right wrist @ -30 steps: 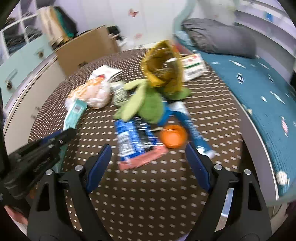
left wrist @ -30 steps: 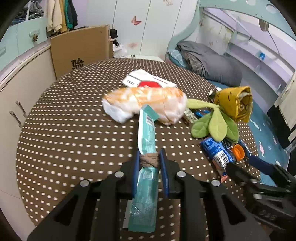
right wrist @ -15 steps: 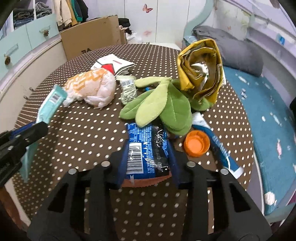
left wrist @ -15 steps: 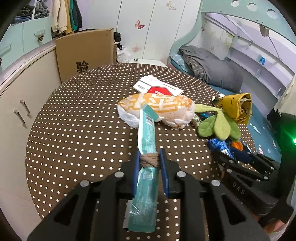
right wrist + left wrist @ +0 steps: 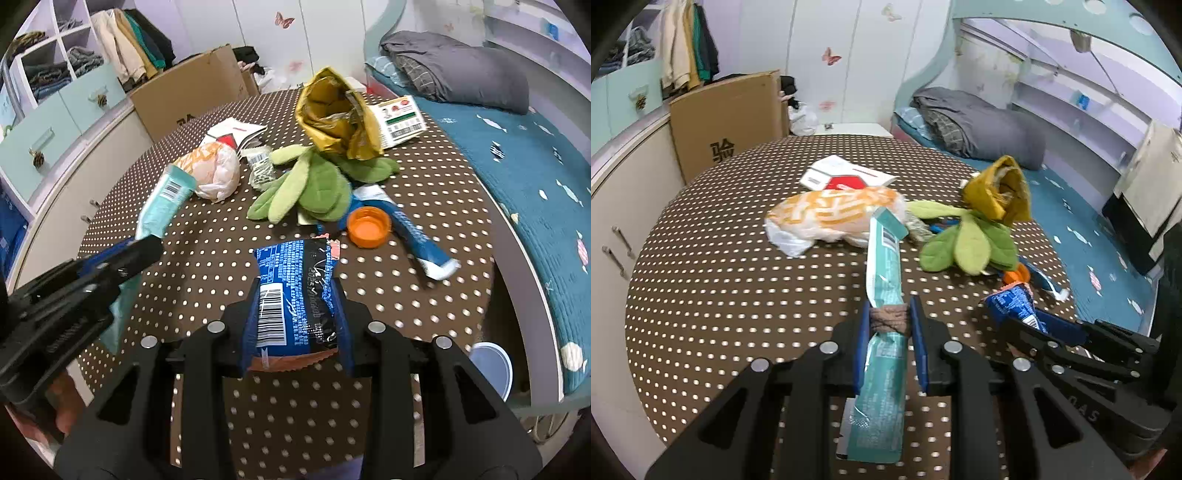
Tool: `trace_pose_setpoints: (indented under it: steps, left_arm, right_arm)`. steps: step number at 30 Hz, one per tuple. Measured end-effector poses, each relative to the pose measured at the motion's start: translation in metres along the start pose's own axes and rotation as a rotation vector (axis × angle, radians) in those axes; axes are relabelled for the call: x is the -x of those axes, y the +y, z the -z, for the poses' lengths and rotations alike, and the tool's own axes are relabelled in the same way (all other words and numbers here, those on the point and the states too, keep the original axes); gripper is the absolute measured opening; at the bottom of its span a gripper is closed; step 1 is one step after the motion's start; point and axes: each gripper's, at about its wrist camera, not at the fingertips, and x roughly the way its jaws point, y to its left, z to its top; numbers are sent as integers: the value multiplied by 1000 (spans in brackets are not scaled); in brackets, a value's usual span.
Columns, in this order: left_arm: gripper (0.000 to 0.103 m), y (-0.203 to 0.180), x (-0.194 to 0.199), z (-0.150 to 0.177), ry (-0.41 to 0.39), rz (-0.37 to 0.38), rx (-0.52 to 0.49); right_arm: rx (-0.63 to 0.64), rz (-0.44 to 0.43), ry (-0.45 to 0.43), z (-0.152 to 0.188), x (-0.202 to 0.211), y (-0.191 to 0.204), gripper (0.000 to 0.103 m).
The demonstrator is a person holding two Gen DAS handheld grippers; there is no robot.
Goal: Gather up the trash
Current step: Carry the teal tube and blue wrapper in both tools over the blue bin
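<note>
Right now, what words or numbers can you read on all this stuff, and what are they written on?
"验": printed in black on the cardboard box behind the table.
"DAS": raised letters on the right gripper's black body, seen from the left wrist.
Blue wrapper: a barcode and white print, too blurred to read.
Teal wrapper: barcode and small print, unreadable.
White card: red and green labels, too small to read.

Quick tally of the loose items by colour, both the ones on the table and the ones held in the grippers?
Blue: 2, snack wrapper, long sachet
Teal: 1, packet
Orange: 2, bottle cap, plastic bag
Green: 1, leafy cloth
Yellow: 1, foil bag
White: 2, booklet, printed card
Total: 9
</note>
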Motion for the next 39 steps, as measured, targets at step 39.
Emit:
trace_pose_setpoints:
  steps: [39]
  left_arm:
    - [21, -223, -27, 45, 129, 323, -424]
  right_arm:
    - [-417, 261, -132, 75, 103, -168, 35]
